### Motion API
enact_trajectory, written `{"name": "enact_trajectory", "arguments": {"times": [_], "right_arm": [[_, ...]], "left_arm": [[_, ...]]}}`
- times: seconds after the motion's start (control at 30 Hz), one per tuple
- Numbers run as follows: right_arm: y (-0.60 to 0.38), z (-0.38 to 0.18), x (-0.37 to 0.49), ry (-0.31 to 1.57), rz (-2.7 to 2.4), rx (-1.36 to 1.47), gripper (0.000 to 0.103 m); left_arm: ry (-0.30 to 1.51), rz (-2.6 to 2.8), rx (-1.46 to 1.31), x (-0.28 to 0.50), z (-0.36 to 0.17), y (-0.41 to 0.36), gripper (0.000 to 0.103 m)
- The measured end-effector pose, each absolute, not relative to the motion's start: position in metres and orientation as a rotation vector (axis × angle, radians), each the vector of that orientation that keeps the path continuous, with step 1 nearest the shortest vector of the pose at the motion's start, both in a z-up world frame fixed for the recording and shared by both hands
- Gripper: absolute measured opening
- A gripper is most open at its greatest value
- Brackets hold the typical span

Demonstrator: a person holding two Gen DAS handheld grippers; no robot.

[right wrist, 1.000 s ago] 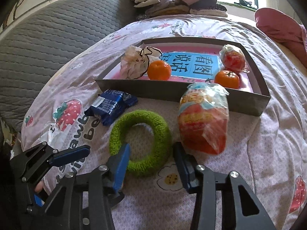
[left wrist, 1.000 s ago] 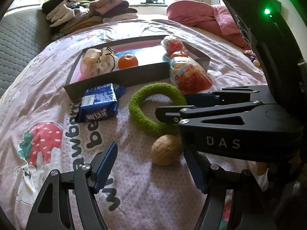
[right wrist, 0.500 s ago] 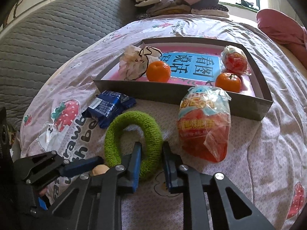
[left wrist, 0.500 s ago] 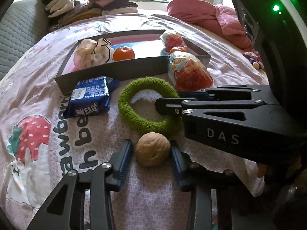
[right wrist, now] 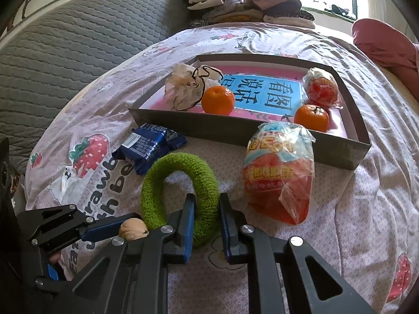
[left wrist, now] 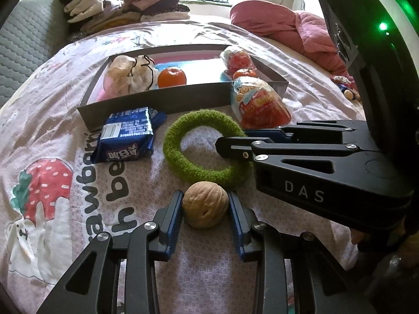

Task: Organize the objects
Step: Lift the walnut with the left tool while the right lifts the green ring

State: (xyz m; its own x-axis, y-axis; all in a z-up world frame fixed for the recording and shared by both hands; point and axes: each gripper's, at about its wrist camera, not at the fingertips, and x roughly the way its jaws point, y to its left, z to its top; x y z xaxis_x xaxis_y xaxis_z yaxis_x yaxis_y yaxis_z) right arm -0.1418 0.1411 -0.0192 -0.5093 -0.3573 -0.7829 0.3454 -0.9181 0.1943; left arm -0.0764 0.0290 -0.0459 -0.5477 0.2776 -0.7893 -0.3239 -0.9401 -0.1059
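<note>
My left gripper [left wrist: 205, 209] is shut on a brown walnut [left wrist: 205, 204], which rests on the bedsheet; the walnut also shows in the right wrist view [right wrist: 133, 229]. My right gripper [right wrist: 207, 218] is shut on the near side of a green fuzzy ring [right wrist: 180, 180], squeezing it; the ring also shows in the left wrist view [left wrist: 201, 146]. A grey shallow box [right wrist: 262, 133] lies beyond, holding two oranges [right wrist: 218, 100], a wrapped red snack [right wrist: 320, 88] and a crumpled bag [right wrist: 184, 89].
A blue biscuit packet [right wrist: 149, 147] lies left of the ring. A red snack bag [right wrist: 279, 172] lies right of it, against the box wall. Folded clothes [right wrist: 243, 2] and a pink blanket [left wrist: 285, 26] sit at the far end of the bed.
My left gripper moved up to the walnut and closed its fingers on it. My right gripper closed on the ring's near side, pinching it narrower.
</note>
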Motion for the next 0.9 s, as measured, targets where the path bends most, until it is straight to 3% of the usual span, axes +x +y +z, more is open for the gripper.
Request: {"name": "enact_trajectory", "arguments": {"times": [0.9], "right_arm": [[0.143,0.002,-0.136,-0.024,-2.477,1.157,0.017]], "left_arm": [[0.054,2.573,-1.190,-0.078,-0.025,0.018,0.034]]}}
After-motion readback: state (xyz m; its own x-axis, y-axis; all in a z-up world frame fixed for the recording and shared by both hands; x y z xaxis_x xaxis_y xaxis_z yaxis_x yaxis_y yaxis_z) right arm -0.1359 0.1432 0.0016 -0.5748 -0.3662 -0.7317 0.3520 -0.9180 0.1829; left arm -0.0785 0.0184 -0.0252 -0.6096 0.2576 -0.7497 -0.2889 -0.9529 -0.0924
